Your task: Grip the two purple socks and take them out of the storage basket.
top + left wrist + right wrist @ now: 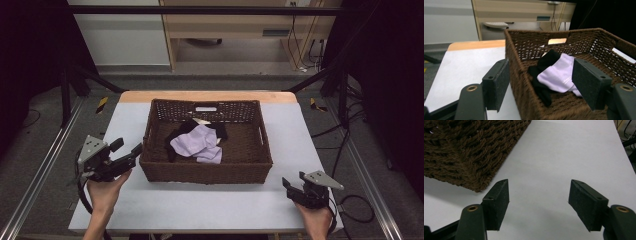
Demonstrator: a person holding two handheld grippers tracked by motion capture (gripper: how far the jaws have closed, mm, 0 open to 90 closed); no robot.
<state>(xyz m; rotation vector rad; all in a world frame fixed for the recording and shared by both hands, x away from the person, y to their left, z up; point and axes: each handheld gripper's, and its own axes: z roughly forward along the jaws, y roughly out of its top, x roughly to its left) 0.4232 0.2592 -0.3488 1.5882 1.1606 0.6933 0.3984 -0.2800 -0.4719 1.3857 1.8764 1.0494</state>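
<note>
Under the lilac cloth [196, 142], black cloth [177, 135] lies partly hidden in the basket [205, 172].

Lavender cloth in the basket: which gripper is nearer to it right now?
Left. The left gripper is open at the basket's left wall, beside the lavender cloth. The right gripper is open over the table past the basket's front right corner.

I count one basket [206, 172] at the centre of the high view, on one table [210, 205]. Inside it I make out one lilac cloth [196, 141] and black cloth [218, 130] beside and under it; whether that is one piece or two I cannot tell. Two grippers: left gripper [127, 151] at lower left, right gripper [289, 186] at lower right.
</note>
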